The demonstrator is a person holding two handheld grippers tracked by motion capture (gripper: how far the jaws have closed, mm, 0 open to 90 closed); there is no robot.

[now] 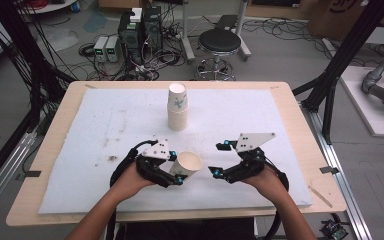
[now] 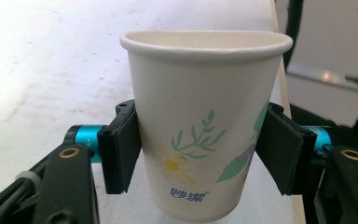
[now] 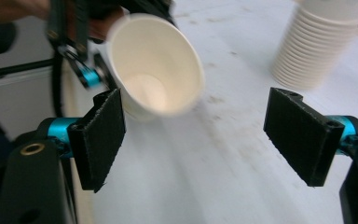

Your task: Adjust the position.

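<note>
A white paper cup (image 1: 188,164) with a flower print lies tilted on its side just above the white mat, its mouth toward the right. My left gripper (image 1: 176,168) is shut on it, and in the left gripper view both black pads (image 2: 121,149) press on the sides of the cup (image 2: 205,84). My right gripper (image 1: 219,158) hangs a short way to the right of the cup, open. In the right gripper view nothing lies between the wide-set jaws of the right gripper (image 3: 200,140), and the cup's open mouth (image 3: 156,70) faces the camera beyond them.
A stack of paper cups (image 1: 178,107) stands upright at the back middle of the white mat (image 1: 105,130), also seen as the stack (image 3: 317,46) in the right gripper view. The mat covers a wooden table (image 1: 60,120). A stool (image 1: 220,42) and cables stand on the floor behind.
</note>
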